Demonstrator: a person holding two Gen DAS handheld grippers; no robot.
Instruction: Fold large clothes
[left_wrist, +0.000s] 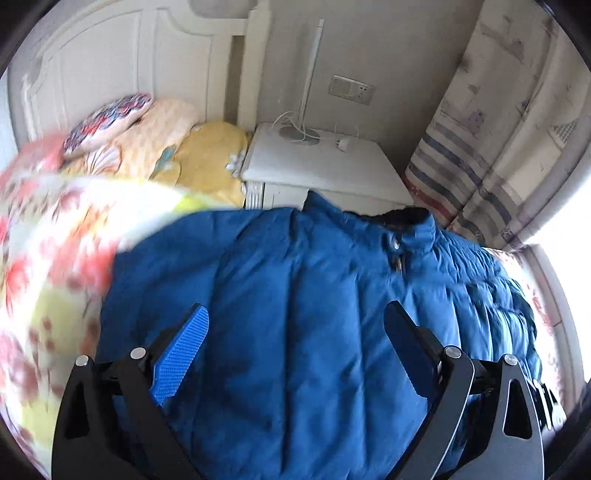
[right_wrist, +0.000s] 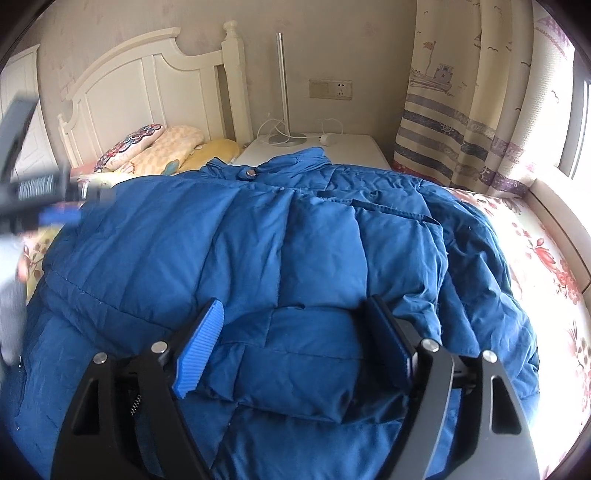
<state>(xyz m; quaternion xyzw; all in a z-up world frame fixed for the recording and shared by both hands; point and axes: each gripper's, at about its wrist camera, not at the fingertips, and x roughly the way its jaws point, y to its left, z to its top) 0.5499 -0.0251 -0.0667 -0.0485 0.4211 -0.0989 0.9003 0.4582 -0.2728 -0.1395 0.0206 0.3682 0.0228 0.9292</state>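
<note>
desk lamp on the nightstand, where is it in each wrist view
Left wrist view: the desk lamp stands top centre, its base on the white nightstand, beyond the blue jacket.
Right wrist view: the lamp is top centre, slightly left, behind the jacket's collar.
Shared landmark: the wall socket just right of the lamp's stem.

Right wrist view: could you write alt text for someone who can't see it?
A puffy blue jacket lies spread on a floral bed, with the right tongs open just above a folded part of it. Behind are pillows, a white nightstand and a striped curtain.
</note>
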